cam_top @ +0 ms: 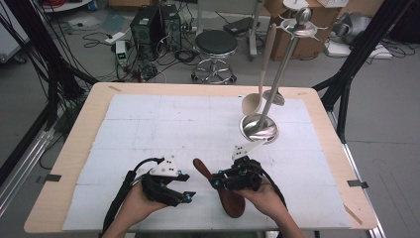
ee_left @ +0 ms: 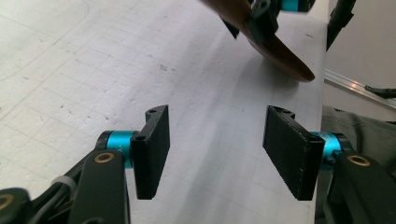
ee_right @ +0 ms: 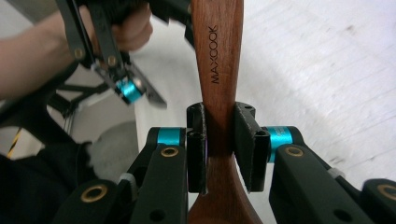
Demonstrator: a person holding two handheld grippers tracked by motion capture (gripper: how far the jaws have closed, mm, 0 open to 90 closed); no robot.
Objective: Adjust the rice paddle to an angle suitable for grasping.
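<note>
A dark brown wooden spoon (cam_top: 232,197) lies slanted over the front of the white mat, handle end toward the far left. My right gripper (cam_top: 219,179) is shut on its handle. In the right gripper view both pads squeeze the neck of the spoon (ee_right: 218,70), which is stamped MAXCOOK, at the right gripper (ee_right: 219,144). My left gripper (cam_top: 187,187) sits just left of the spoon, a hand around it. In the left gripper view the left gripper (ee_left: 219,149) stands open over bare mat, with the spoon (ee_left: 275,46) farther off at the top.
A metal utensil stand (cam_top: 259,128) rises at the mat's far right; a beige spoon (cam_top: 252,101) and a metal spoon (cam_top: 274,96) hang from it. The white mat (cam_top: 163,129) covers the wooden table (cam_top: 79,148). A stool and cables lie beyond.
</note>
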